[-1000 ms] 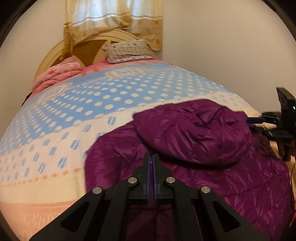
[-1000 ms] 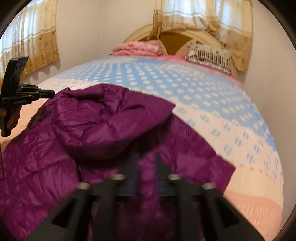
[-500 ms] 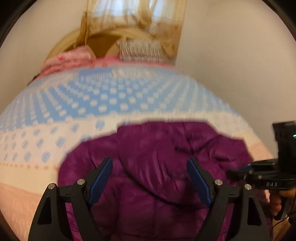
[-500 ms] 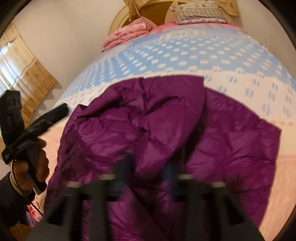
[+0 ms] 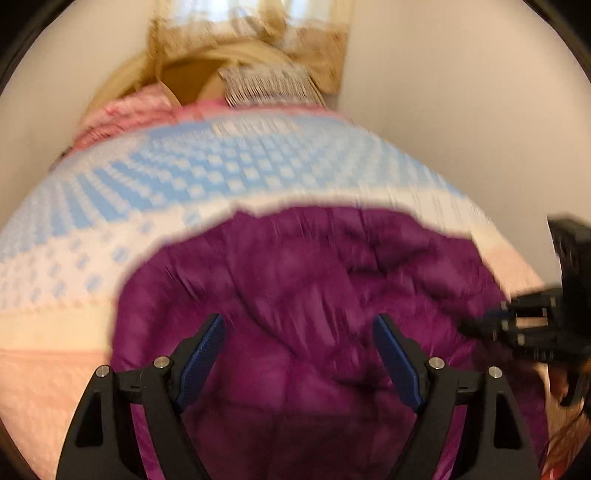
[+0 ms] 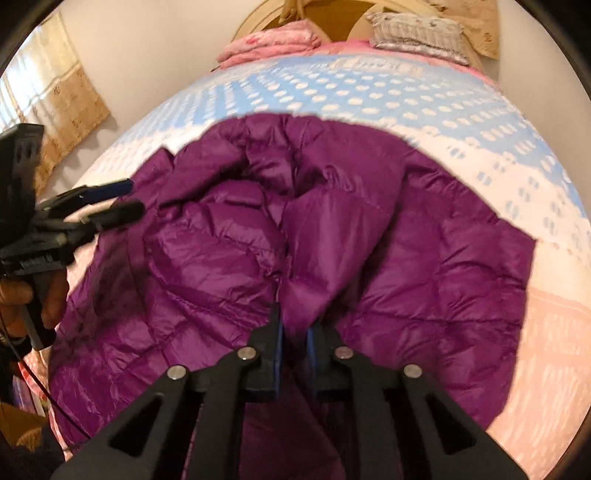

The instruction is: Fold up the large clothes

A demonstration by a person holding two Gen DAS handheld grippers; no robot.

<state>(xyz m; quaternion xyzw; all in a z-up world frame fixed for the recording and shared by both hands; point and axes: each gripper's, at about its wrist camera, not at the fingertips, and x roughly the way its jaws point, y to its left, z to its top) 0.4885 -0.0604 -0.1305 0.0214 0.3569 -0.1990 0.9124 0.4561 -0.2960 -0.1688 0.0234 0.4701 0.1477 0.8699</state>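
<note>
Fingers [image 6: 277, 343] of right gripper [image 6: 293, 341], opening, pinch purple jacket [image 6: 406, 258] fold.

jacket [image 6: 406, 258]: purple, quilted | bedspread [image 6: 369, 96]: blue, white dots | pillow [image 6: 417, 33]: striped grey | curtain [image 6: 55, 107]: beige

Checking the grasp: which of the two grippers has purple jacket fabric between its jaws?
The right gripper: puffy purple jacket fabric sits between its opening jaws; the left gripper gapes empty.
</note>
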